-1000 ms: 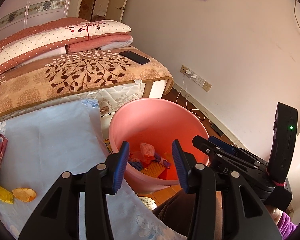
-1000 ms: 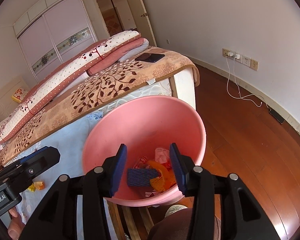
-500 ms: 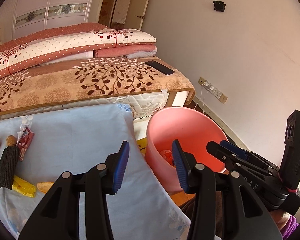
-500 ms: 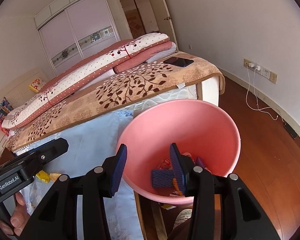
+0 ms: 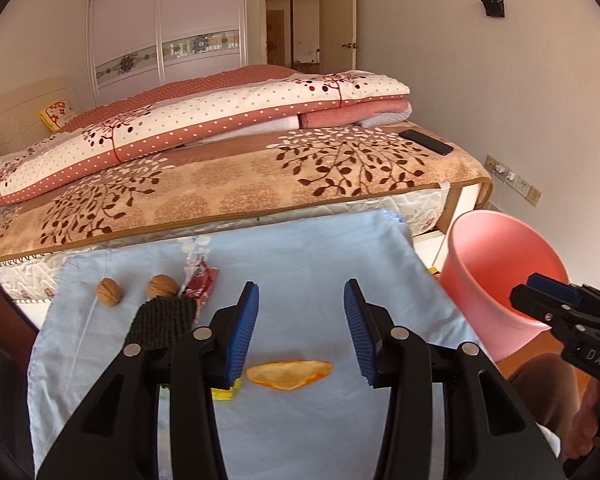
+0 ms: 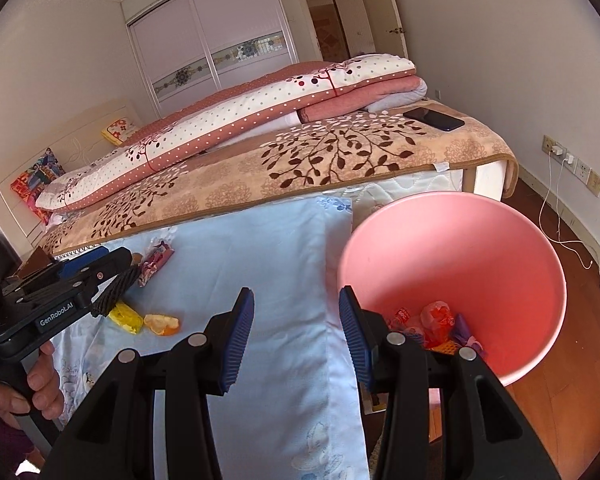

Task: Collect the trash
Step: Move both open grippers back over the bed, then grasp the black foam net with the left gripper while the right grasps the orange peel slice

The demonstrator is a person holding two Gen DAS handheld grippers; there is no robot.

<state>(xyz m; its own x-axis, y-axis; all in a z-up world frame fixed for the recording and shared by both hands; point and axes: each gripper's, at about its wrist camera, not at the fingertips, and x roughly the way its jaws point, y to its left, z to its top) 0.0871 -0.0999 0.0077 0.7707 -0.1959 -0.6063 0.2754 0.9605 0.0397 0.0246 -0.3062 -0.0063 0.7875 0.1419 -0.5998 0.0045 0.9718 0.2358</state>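
Observation:
My left gripper (image 5: 300, 332) is open and empty above the light blue cloth (image 5: 308, 256), just short of an orange peel (image 5: 290, 374). A yellow wrapper (image 5: 224, 392) lies partly hidden behind its left finger. A black mesh piece (image 5: 160, 320), two walnuts (image 5: 109, 292) and a red wrapper (image 5: 200, 280) lie further left. My right gripper (image 6: 296, 332) is open and empty between the cloth (image 6: 276, 248) and the pink bucket (image 6: 460, 240), which holds several bits of trash (image 6: 436, 320). The peel (image 6: 162, 324) and the left gripper (image 6: 80, 276) show at left.
A bed with a leaf-patterned blanket (image 5: 260, 176), folded quilts (image 5: 220, 108) and a black phone (image 5: 426, 142) stands behind the cloth. Wall sockets with a charger cable (image 6: 560, 216) are at right over the wooden floor (image 6: 572, 380).
Both grippers have swung left, away from the bucket and toward the cloth. The left one now faces the peel and other trash. Both stay open and empty.

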